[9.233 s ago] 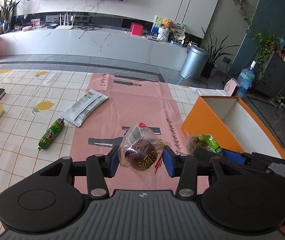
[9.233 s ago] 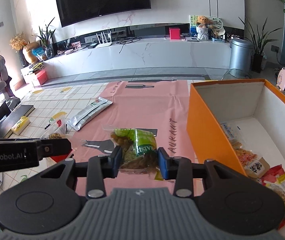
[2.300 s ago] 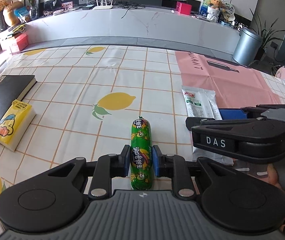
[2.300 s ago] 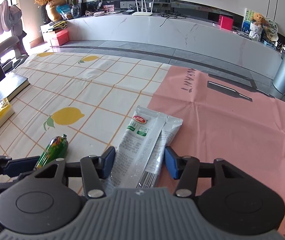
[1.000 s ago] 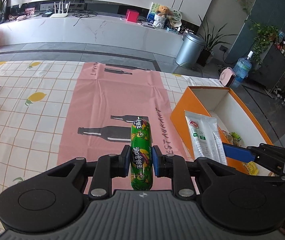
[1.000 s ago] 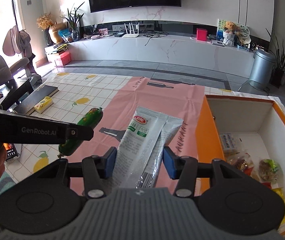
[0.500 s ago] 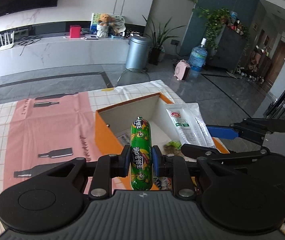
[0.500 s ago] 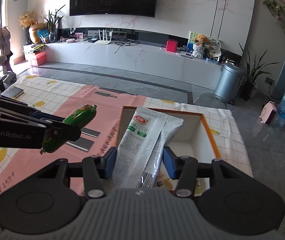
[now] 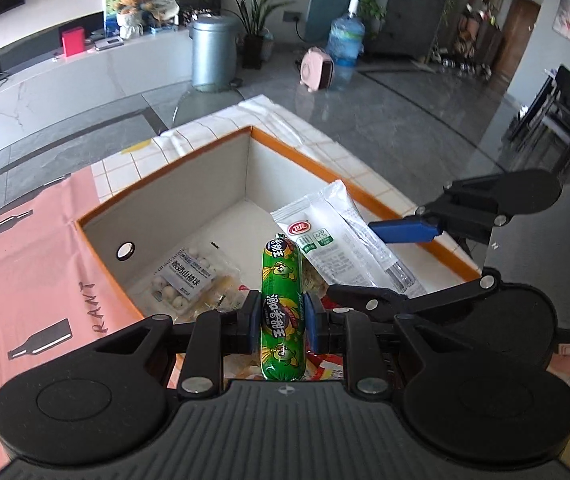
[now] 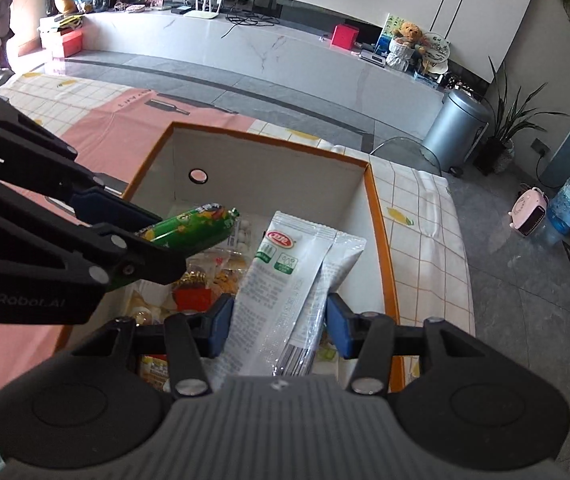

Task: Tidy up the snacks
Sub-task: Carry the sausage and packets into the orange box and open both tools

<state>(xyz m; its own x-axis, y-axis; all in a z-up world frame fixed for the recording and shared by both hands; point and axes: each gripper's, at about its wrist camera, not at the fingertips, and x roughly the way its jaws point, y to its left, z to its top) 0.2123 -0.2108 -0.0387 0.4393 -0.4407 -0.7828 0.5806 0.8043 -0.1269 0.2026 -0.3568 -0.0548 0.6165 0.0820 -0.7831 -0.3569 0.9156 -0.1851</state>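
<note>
While both grippers hang over the orange box (image 9: 173,168), each one's got a snack pinched. Left gripper (image 9: 283,322) is clamped tight on a green sausage (image 9: 283,300), the blue pads pressing its sides a bit below the middle, so most of the stick pokes out forward past the fingertips and a short end sticks back toward the camera. In the left wrist view the sausage sits upright in the frame, above the box's near end.

Right gripper (image 10: 281,326) is squeezing a white pouch (image 10: 285,280), gripped near its lower end, with the long top part and the red logo jutting out ahead over the box interior. The pouch looks slightly folded lengthwise between the pads. From the left view, the pouch (image 9: 345,248) is just right of the sausage, close but I can't tell if they touch. From the right view the sausage (image 10: 193,228) comes in from the left, tilted, tip near the pouch's top corner.

Down in the box there's a clear bag of white balls (image 9: 185,280) near the left wall, plus a jumble of other wrappers (image 10: 197,284), red and yellow mostly, partly hidden by the grippers. Box sits on a tablecloth (image 10: 425,216) next to a pink mat (image 9: 25,280).
</note>
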